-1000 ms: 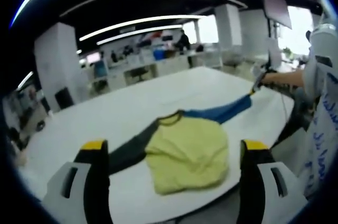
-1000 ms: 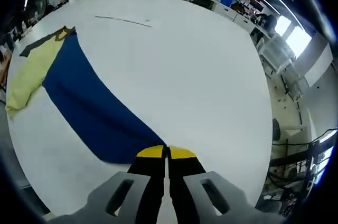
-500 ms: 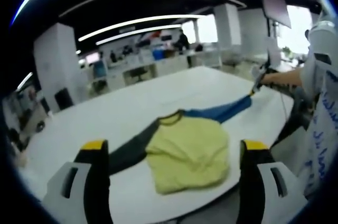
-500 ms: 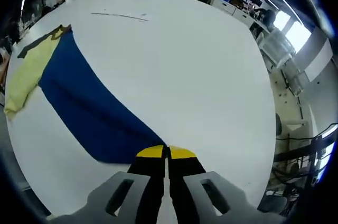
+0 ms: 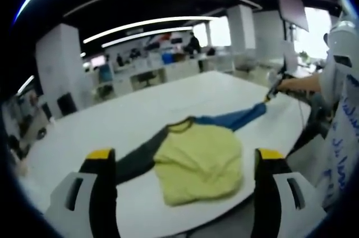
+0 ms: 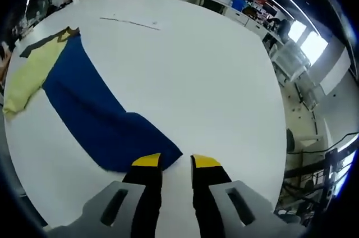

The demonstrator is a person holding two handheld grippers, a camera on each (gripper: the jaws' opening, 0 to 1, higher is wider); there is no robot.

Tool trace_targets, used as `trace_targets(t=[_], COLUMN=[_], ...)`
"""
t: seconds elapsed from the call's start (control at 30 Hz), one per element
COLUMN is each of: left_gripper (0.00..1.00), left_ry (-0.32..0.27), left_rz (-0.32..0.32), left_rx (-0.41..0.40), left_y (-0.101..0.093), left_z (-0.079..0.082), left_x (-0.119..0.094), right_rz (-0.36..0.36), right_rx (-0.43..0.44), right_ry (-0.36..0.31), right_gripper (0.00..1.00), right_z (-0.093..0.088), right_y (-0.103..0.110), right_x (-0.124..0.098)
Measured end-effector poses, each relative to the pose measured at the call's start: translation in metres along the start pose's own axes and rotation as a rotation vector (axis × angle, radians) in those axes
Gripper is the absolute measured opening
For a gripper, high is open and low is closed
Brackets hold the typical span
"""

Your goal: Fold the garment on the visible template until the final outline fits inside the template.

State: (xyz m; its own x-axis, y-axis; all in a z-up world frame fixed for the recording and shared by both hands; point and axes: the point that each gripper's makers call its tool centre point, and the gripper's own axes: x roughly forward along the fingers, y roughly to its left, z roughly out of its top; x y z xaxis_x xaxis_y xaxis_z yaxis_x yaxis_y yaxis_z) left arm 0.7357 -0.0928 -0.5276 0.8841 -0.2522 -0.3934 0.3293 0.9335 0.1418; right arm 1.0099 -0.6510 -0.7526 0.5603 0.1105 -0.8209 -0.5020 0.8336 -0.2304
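The garment lies on the white table [image 5: 112,120]: a crumpled yellow body [image 5: 199,159], a dark grey sleeve [image 5: 137,160] and a blue sleeve [image 5: 238,118] stretched away to the right. My left gripper [image 5: 185,156] hovers open and wide in front of the yellow body, holding nothing. In the right gripper view, the blue sleeve [image 6: 95,111] runs from the yellow body [image 6: 28,72] to its cuff end, just ahead of my right gripper [image 6: 176,162]. Its jaws stand slightly apart, with no cloth between them.
A thin dark line [image 6: 132,22] is marked on the table [image 6: 213,81] far beyond the garment. A person's arm [image 5: 300,83] and body stand at the table's right edge. Desks, pillars and chairs fill the room behind.
My right gripper has opened and let go of the blue sleeve's end, which now lies slack on the table. The left gripper has not moved.
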Motion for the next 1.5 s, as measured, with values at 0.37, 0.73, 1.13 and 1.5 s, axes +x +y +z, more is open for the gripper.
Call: trace_targets(t=[0.37, 0.73, 1.13, 1.5], left_gripper=[0.98, 0.98, 0.97, 0.96], left_ry=[-0.025, -0.037, -0.037, -0.044], left_rz=[-0.034, -0.038, -0.010, -0.021], left_rx=[0.006, 0.003, -0.004, -0.007], left_y=[-0.003, -0.002, 0.003, 0.002], left_z=[0.003, 0.002, 0.001, 0.001], left_x=[0.005, 0.001, -0.010, -0.007], right_rz=[0.008, 0.043, 0.011, 0.025], right_rx=[-0.051, -0.152, -0.184, -0.240], right_ry=[-0.073, -0.094, -0.113, -0.121], right_gripper=[0.30, 0.27, 0.07, 0.02], right_z=[0.000, -0.015, -0.001, 0.021], right_y=[0.027, 0.086, 0.076, 0.068], right_x=[-0.027, -0.023, -0.006, -0.032])
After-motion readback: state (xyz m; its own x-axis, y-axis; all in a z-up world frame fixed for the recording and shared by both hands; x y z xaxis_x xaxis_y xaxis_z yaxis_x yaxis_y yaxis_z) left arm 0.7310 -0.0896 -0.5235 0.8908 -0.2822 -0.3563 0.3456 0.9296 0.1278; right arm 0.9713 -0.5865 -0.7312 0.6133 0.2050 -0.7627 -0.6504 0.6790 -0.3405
